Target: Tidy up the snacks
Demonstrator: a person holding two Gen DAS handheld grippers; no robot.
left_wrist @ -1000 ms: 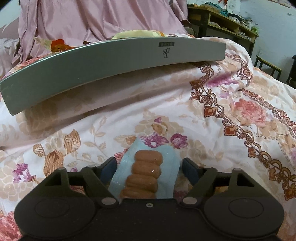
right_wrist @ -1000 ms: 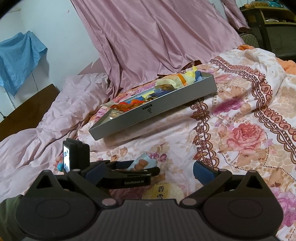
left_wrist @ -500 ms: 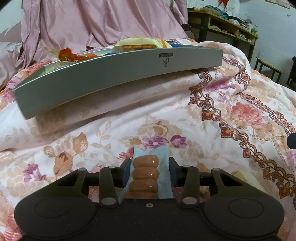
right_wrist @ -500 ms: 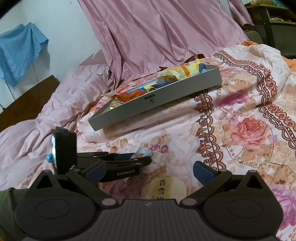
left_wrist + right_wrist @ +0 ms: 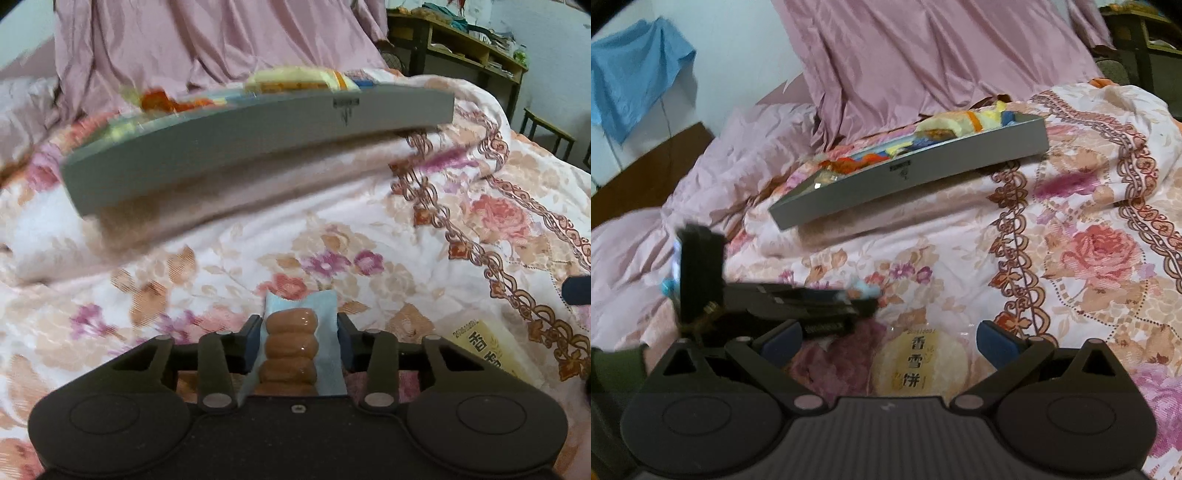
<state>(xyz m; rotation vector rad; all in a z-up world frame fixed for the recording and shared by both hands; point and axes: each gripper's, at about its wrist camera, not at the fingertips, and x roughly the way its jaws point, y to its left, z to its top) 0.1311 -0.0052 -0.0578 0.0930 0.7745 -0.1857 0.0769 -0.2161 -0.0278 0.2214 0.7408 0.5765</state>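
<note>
My left gripper [image 5: 297, 339] is shut on a light blue snack packet [image 5: 295, 347] showing a stack of brown cakes, held above the flowered quilt. In the right wrist view that left gripper [image 5: 864, 295] appears blurred at the left with the packet tip [image 5: 866, 290] at its front. My right gripper [image 5: 890, 338] stands open over a round pale yellow rice cracker packet [image 5: 919, 363] with black characters, lying on the quilt; the same packet [image 5: 495, 354] shows at the right in the left wrist view. A grey tray [image 5: 923, 177] [image 5: 258, 136] holding several colourful snacks sits farther back on the bed.
The flowered quilt [image 5: 1089, 251] covers the bed. Pink curtains [image 5: 923, 55] hang behind the tray. A blue cloth [image 5: 631, 70] hangs on the wall at left. A dark shelf unit [image 5: 454, 51] and a stool [image 5: 546, 133] stand at the far right.
My left gripper closed on the blue snack packet and lifted it off the quilt, pulling back from the tray. The right gripper stayed open over the round packet.
</note>
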